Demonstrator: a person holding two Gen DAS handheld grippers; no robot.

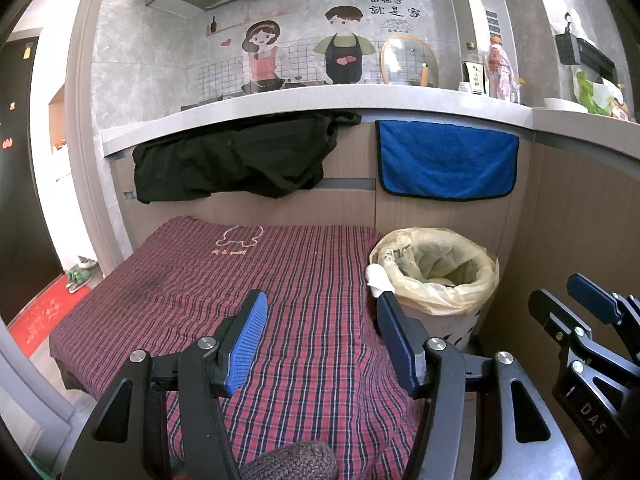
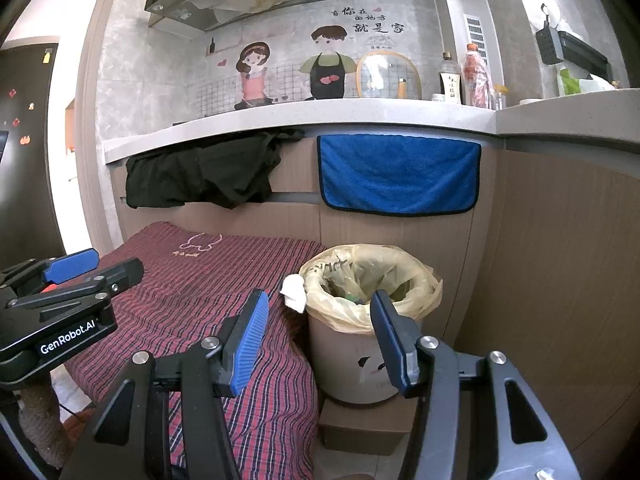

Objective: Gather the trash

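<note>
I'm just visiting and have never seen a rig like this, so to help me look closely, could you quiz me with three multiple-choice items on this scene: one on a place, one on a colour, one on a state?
1. Where is the white crumpled tissue?
A. on the counter
B. at the bin's rim, by the plaid cloth
C. held in the tongs

2. What colour is the towel hanging under the counter?
A. blue
B. yellow
C. green

3. How do the left tongs and right tongs stand?
A. both open, holding nothing
B. both shut
C. one grips a bottle

Answers:
1 B, it sits against the lined trash bin beside the plaid cloth.
2 A, plainly blue.
3 A, a wide gap shows between each pair of fingers.
</note>
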